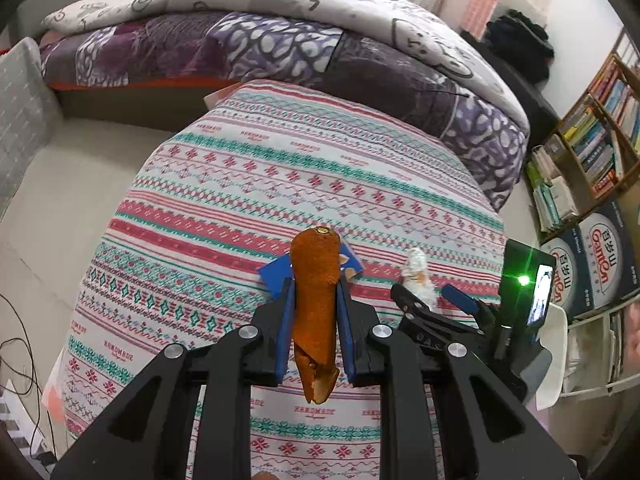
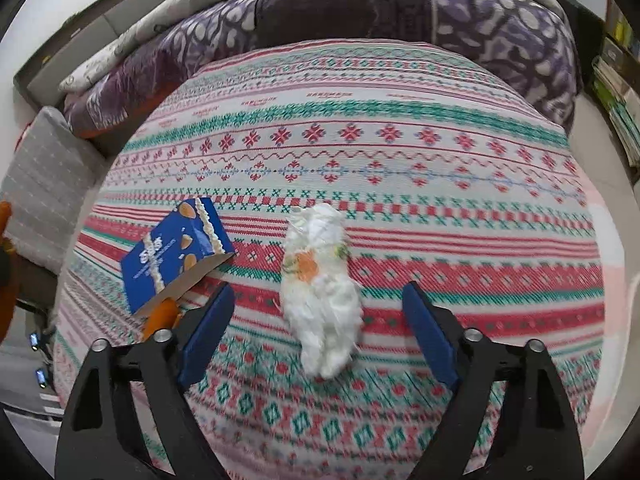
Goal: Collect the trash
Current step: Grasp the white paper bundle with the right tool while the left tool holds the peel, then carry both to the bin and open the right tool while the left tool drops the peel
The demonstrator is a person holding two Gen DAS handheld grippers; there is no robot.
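Note:
My left gripper [image 1: 314, 288] is shut on a long orange peel [image 1: 316, 304] and holds it above the patterned tablecloth [image 1: 240, 184]. A flattened blue snack box [image 1: 276, 276] lies behind the peel; it also shows in the right wrist view [image 2: 176, 252], with an orange scrap [image 2: 160, 316] poking from under it. A crumpled white tissue wad with an orange print [image 2: 320, 284] lies on the tablecloth [image 2: 440, 152]. My right gripper [image 2: 318, 316] is open, its blue pads on either side of the wad. The right gripper and the wad [image 1: 416, 276] also show in the left wrist view.
A bed with a purple and white quilt [image 1: 280, 40] lies behind the table. A bookshelf [image 1: 592, 148] and cartons [image 1: 596, 264] stand at the right. A grey cushion [image 2: 44, 184] is at the left. Cables [image 1: 20, 344] lie on the floor at the left.

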